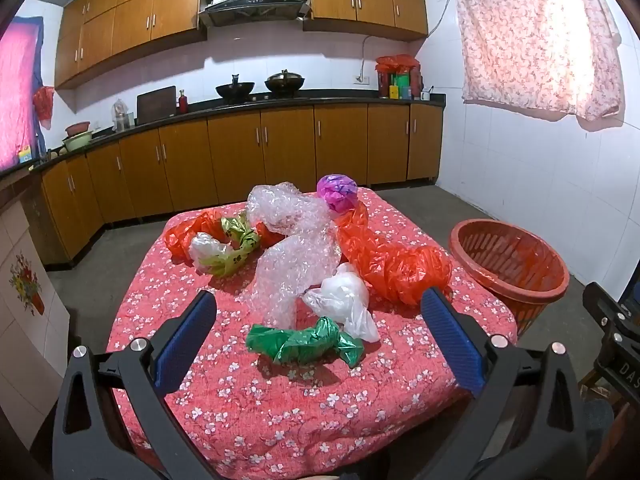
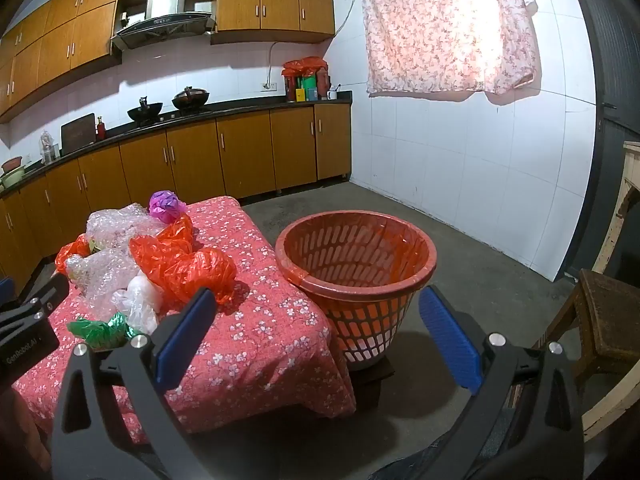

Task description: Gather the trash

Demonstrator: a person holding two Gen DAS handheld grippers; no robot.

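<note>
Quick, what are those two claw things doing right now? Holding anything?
Left gripper: open, holding nothing, above the green wrapper.
Right gripper: open, holding nothing, pointing toward the orange basket.

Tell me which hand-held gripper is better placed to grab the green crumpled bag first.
Left. The left hand-held gripper is open with the green crumpled bag lying right between its fingers. The right hand-held gripper faces the red basket, with the bag off to its left side.

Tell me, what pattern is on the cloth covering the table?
Small white blossoms on red cloth, clearest in the left wrist view.
</note>
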